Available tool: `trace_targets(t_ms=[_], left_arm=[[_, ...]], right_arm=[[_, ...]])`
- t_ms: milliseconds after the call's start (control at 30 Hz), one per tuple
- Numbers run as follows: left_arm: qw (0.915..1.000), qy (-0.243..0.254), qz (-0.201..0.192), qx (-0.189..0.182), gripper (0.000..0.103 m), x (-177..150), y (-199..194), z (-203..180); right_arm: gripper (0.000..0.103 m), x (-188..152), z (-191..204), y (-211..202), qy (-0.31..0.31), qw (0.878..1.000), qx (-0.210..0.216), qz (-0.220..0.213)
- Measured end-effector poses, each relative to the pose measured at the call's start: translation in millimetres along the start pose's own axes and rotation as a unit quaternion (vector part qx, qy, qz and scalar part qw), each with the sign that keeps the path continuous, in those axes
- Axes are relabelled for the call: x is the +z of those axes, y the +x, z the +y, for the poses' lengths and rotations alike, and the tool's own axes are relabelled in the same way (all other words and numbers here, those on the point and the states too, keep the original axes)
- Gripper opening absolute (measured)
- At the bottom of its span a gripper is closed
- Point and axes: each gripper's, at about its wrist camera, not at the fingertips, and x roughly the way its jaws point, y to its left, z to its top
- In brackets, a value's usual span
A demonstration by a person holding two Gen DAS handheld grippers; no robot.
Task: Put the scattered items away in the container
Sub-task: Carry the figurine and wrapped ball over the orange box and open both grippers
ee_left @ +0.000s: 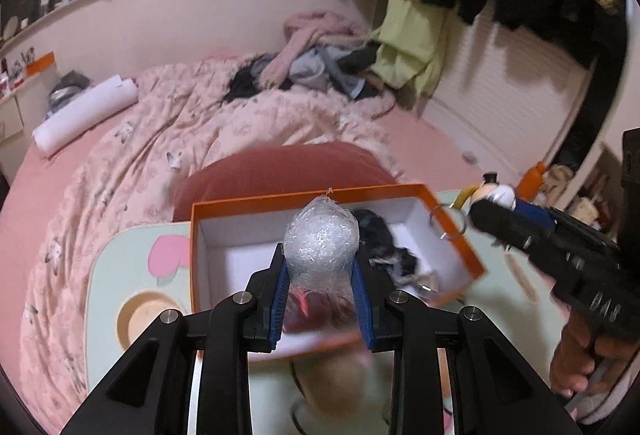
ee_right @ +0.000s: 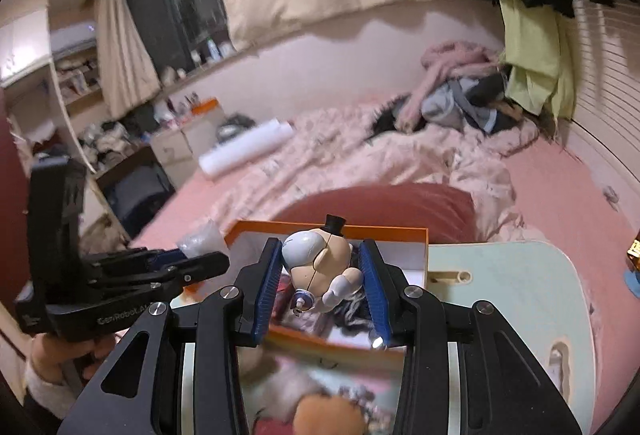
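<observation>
From your left wrist camera, your left gripper is closed down on a clear plastic-wrapped bundle, its blue pads pressing both sides of the bundle's lower part while the rounded top stands out past the fingertips. The bundle hangs over the orange box, which sits open on the pale green surface with its white inside showing and a dark tangled item lying toward its right side. To the right in this view, your right gripper comes in from the side carrying a small figure with a metal key ring dangling over the box's right wall, and your hand wraps the handle below. From your right wrist camera, your right gripper stands partly open around that same figure, a round-bodied toy in a tiny black hat, caught between the blue pads above the orange box. Your left gripper enters from the left with the clear bundle at its tip, just beside the box's near-left corner. A red cushion lies just behind the box, on the pink bed.
</observation>
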Motion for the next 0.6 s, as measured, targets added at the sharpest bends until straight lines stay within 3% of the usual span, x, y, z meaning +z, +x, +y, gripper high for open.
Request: trace_targets(t_ms=[133,267,333,367,467,600], left_arm=[[0.9988,-0.020,0.042,0.016,0.028,7.3,42.8,13.9],[0.9962,-0.008,0.069,0.053,0.037,3.8,68.9,14.5],[0.9962,-0.020,0.067,0.052,0.050,2.8,69.9,18.7],[0.9965,-0.028,0.059,0.051,0.060,2.5,66.6,21.1],[0.9974,-0.048,0.037,0.038,0.074,1.4,48.9,25.8],[0.9988,-0.027,0.010,0.040,0.083,-7.2,20.2,21.4]], right_arm=[[0.041,-0.4,-3.7,49.3,0.006,0.998,-0.018,0.059],[0.041,-3.4,-17.6,83.5,0.064,0.992,0.024,0.107],[0.041,0.4,-15.8,91.1,0.066,0.991,0.041,0.110],[0.042,1.1,-13.9,95.0,0.062,0.991,0.039,0.109],[0.048,0.3,-19.1,100.4,0.086,0.990,0.023,0.111],[0.048,-3.7,-24.1,76.2,0.101,0.991,0.039,0.082]])
